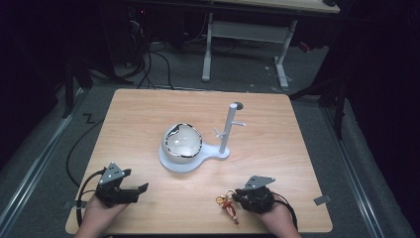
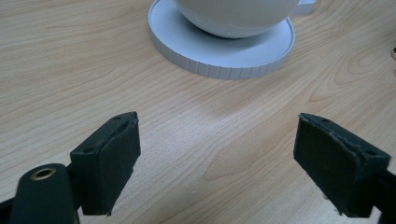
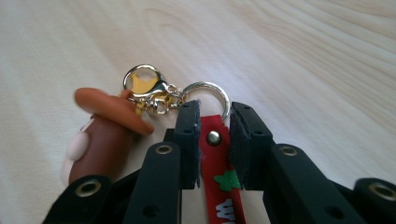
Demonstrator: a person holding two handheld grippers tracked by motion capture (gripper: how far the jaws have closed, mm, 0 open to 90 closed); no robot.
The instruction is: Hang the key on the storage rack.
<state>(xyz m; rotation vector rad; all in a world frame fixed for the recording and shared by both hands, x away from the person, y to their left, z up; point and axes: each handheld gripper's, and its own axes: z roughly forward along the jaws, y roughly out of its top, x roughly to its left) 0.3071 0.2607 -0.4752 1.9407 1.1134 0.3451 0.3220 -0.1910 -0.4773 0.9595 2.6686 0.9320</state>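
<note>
The keychain [image 3: 215,158] is lying on the counter [image 1: 148,114] right at the right gripper [image 3: 214,116], its red strap running up between the two jaws, which are closing narrow on it just below the split ring [image 3: 205,95]. A gold clasp [image 3: 144,88] and a brown figure charm [image 3: 100,135] are trailing off to the gripper's left, outside the grip. Well ahead of this gripper, the white stand [image 1: 225,130] with its small pegs is rising beside a white bowl [image 1: 182,143] on the shared base.

The left gripper [image 2: 217,158] is resting wide apart over bare wood, holding nothing, with the base's rim [image 2: 219,70] ahead of it.

The risk, as I judge it, is the thin strap slipping from the pads on lifting, since the charm's weight is hanging to one side. The swinging charm could also catch a peg or knock the stand.
</note>
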